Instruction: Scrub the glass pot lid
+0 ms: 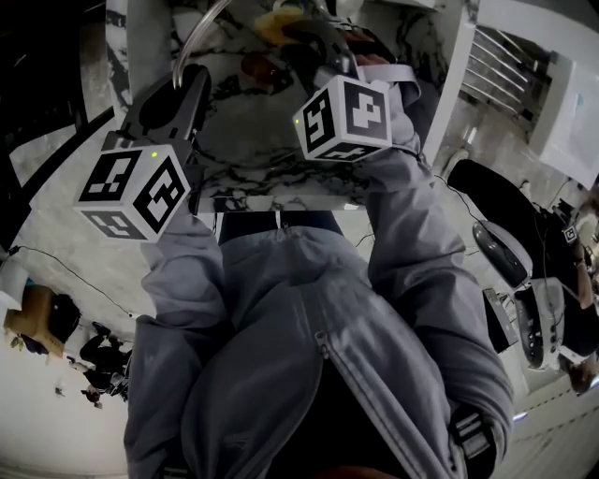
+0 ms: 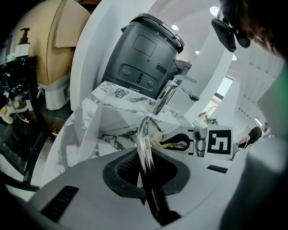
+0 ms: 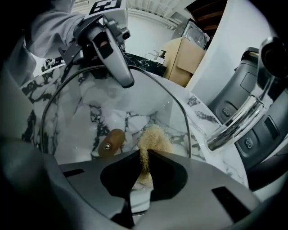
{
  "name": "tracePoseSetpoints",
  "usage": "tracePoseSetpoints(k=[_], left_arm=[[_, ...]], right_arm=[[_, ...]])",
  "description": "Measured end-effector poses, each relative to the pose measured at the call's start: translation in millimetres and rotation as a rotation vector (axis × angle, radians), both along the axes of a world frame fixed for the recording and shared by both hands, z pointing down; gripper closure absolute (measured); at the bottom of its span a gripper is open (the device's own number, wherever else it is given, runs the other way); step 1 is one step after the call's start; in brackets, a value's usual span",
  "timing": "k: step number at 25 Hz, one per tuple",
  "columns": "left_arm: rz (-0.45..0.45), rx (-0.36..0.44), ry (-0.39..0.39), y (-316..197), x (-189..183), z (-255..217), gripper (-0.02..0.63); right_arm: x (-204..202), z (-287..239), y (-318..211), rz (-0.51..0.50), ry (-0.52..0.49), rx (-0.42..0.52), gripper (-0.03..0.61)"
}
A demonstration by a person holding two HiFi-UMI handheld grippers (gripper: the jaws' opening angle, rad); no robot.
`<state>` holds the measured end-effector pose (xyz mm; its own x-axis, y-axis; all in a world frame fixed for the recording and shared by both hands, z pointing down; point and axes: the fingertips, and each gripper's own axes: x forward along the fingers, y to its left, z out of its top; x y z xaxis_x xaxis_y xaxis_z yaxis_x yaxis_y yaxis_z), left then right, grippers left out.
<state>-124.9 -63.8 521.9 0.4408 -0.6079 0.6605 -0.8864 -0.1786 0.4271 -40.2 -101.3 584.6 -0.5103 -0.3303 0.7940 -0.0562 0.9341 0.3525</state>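
Note:
The glass pot lid (image 3: 90, 112) stands on edge over the marble sink (image 3: 130, 96); its wooden knob (image 3: 110, 143) faces my right gripper. In the left gripper view the lid (image 2: 144, 143) shows edge-on, with my left gripper (image 2: 146, 177) shut on its metal rim. My right gripper (image 3: 144, 164) is shut on a tan scrub sponge (image 3: 154, 138), which presses against the glass beside the knob. In the head view my left gripper (image 1: 187, 79) and right gripper (image 1: 323, 51) are at the top, on either side of the lid's rim (image 1: 201, 37), with the sponge (image 1: 279, 23) between.
A chrome faucet (image 3: 236, 121) arches over the sink at the right. Behind it stands a dark grey appliance (image 2: 144, 54). My grey jacket (image 1: 309, 346) fills the lower head view. A cardboard box (image 3: 186, 60) and a soap bottle (image 2: 21, 42) sit further off.

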Motion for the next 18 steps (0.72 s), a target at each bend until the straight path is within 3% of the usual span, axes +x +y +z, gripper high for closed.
tracePoseSetpoints(k=[11,18], left_arm=[[-0.024,-0.004,-0.003,1.2,-1.3,1.0,0.577],[-0.038,0.003,0.015,2.5,-1.8,0.0,0.577]], right_arm=[[8.7,18.2,83.9,-0.061,0.011,-0.222,0.531],[15.7,32.1,159.1,-0.198,0.066,-0.492,0.531]])
